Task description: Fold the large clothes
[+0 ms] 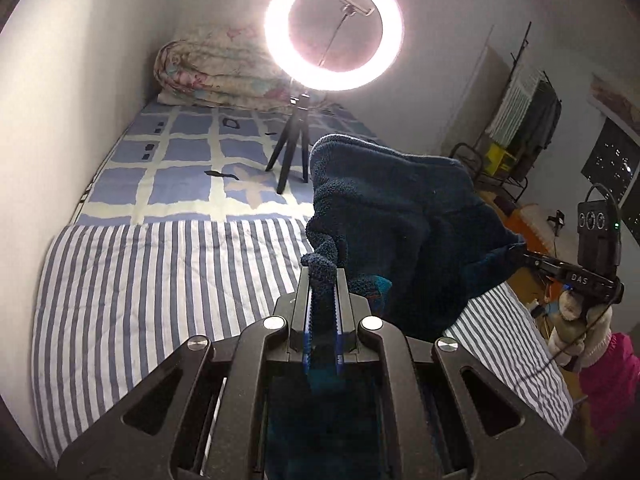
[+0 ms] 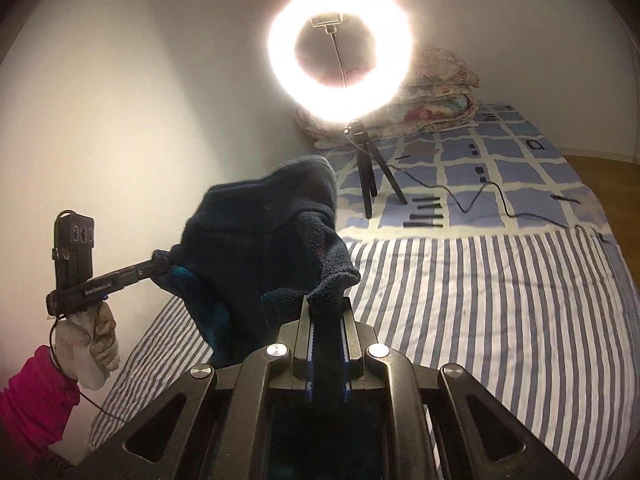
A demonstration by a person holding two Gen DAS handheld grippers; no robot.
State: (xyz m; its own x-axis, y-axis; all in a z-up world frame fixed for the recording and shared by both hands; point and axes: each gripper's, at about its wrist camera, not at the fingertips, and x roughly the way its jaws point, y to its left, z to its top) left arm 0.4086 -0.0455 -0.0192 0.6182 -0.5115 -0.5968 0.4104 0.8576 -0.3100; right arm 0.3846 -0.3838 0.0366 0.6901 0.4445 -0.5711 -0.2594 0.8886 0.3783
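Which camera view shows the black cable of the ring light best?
The right wrist view: the cable snakes in full across the checked sheet from the tripod. The left wrist view shows the tripod but no cable.

A home bedroom: a bed with striped and checked sheets against a bare wall, a folded floral quilt at its head, a clothes rack nearby.
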